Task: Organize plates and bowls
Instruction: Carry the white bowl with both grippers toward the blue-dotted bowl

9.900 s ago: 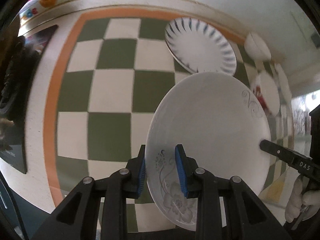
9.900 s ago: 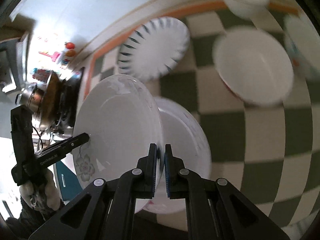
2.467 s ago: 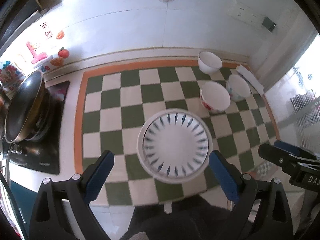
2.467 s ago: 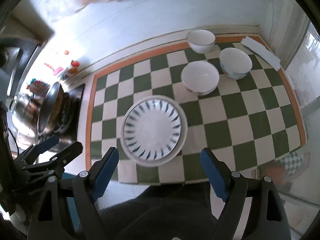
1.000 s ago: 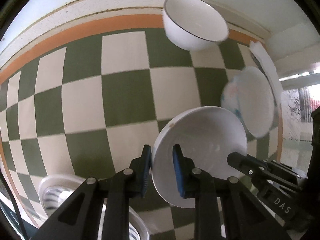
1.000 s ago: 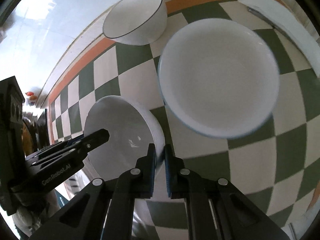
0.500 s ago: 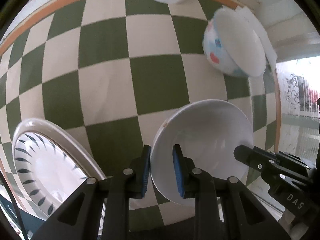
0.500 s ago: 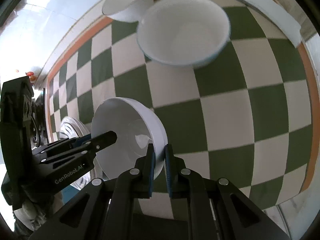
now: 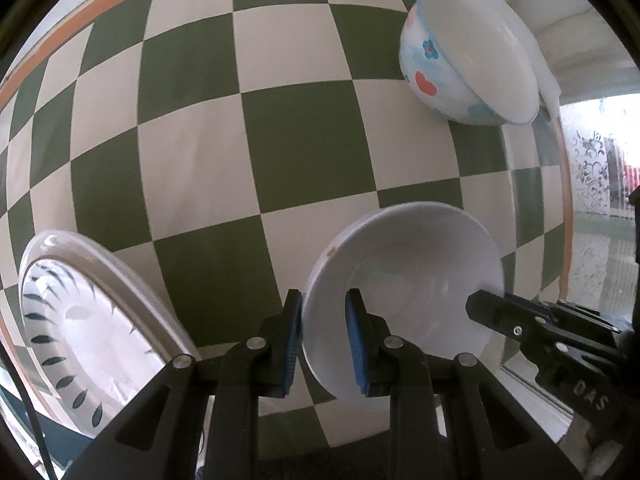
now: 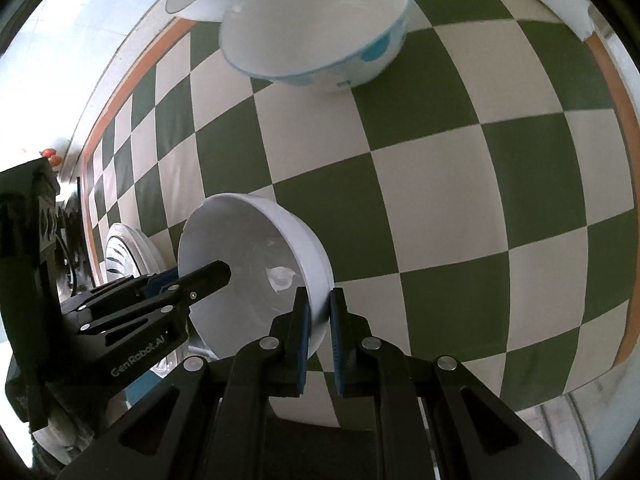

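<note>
Left gripper (image 9: 323, 336) and right gripper (image 10: 319, 330): both nearly closed, each pinching opposite rim of white bowl (image 9: 404, 280), held above checkered cloth (image 9: 200, 132) btwn plate stack (image 9: 80, 320) and floral bowl (image 9: 468, 60). Risk: thin rim grip w/ smooth glaze; uneven pull or tilt may slip the bowl, dropping it.

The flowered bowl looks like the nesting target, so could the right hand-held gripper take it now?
Probably not: the right hand-held gripper is shut on the white bowl. The checkered mat toward the flowered bowl is bare.
</note>
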Available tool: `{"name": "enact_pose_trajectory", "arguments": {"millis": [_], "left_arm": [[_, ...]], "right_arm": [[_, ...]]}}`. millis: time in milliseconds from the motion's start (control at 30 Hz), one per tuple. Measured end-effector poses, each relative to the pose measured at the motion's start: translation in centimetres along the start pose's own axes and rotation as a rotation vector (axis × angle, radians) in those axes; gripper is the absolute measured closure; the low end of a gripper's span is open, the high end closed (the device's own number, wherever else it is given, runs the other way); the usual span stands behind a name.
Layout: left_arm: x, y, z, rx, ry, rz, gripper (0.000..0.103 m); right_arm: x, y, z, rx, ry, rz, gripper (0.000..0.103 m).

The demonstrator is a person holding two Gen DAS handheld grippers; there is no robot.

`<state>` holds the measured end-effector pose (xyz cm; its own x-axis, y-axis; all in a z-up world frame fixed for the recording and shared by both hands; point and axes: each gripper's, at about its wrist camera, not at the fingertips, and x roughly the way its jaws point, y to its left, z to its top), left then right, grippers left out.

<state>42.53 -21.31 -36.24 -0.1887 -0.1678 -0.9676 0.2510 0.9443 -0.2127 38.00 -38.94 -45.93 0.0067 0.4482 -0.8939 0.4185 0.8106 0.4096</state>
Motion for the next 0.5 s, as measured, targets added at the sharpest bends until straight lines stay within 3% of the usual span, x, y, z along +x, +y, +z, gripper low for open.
{"name": "enact_pose_trajectory", "arguments": {"millis": [233, 367, 400, 467, 500], "left_arm": [[-6.2, -0.3, 0.5, -0.006, -0.135, -0.002, 0.083], [-9.2, -1.6, 3.2, 0.017, -0.203, -0.034, 0.078], [-9.4, -1.7, 4.0, 0.018, -0.207, -0.042, 0.073], [-9.5, -2.0, 6.5, 0.013, -0.209, -0.056, 0.073], [-9.3, -2.1, 7.4, 0.009, -0.21, -0.057, 0.073]], "right_arm": [[-5.2, -1.4, 0.6, 0.035, -0.094, 0.049, 0.089], [-9.2, -2.4, 2.1, 0.056, -0.173, 0.069, 0.088], [-10.0, -2.7, 2.6, 0.063, -0.19, 0.071, 0.086], [-11.2, -3.2, 4.1, 0.067, -0.225, 0.065, 0.064], [-11.5, -3.4, 5.0, 0.073, -0.243, 0.058, 0.06]]}}
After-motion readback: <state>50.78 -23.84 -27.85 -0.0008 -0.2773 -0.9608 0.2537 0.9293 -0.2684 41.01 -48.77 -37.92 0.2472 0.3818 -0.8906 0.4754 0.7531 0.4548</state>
